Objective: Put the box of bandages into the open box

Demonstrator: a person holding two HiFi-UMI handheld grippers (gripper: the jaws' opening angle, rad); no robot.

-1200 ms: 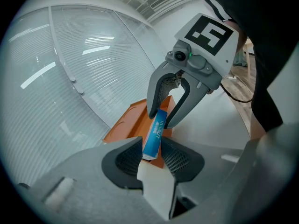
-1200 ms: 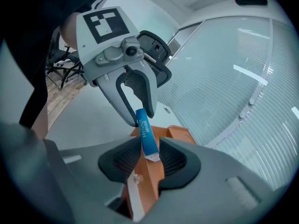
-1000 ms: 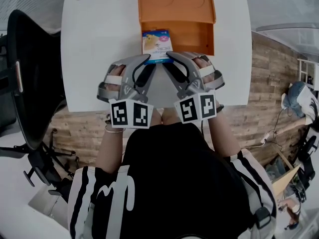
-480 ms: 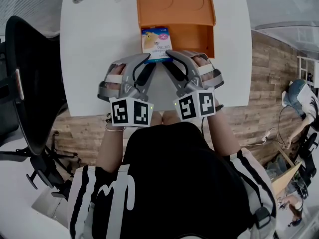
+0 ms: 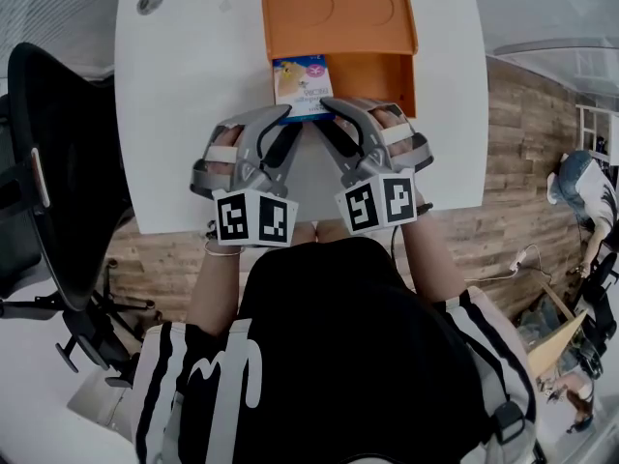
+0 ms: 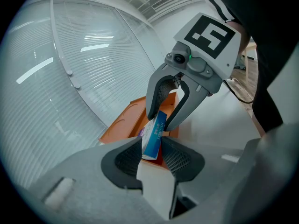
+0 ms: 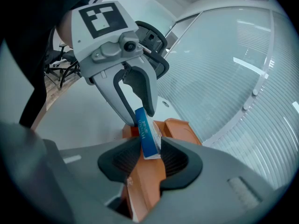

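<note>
Box of bandages (image 5: pixel 303 87): far end over the open orange box (image 5: pixel 377 71), white table (image 5: pixel 184 114) | left gripper (image 5: pixel 290 117) fingers: clamped on its near edge | right gripper (image 5: pixel 331 110) fingers: likewise clamped

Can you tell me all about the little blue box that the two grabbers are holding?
The box of bandages is a small, flat, cardboard-looking pack. Its face is pale with a cartoon picture and print, and its edge is blue. It looks closed. The left gripper and the right gripper each pinch its near end, holding it over the left side of the open orange box on the white table.
</note>
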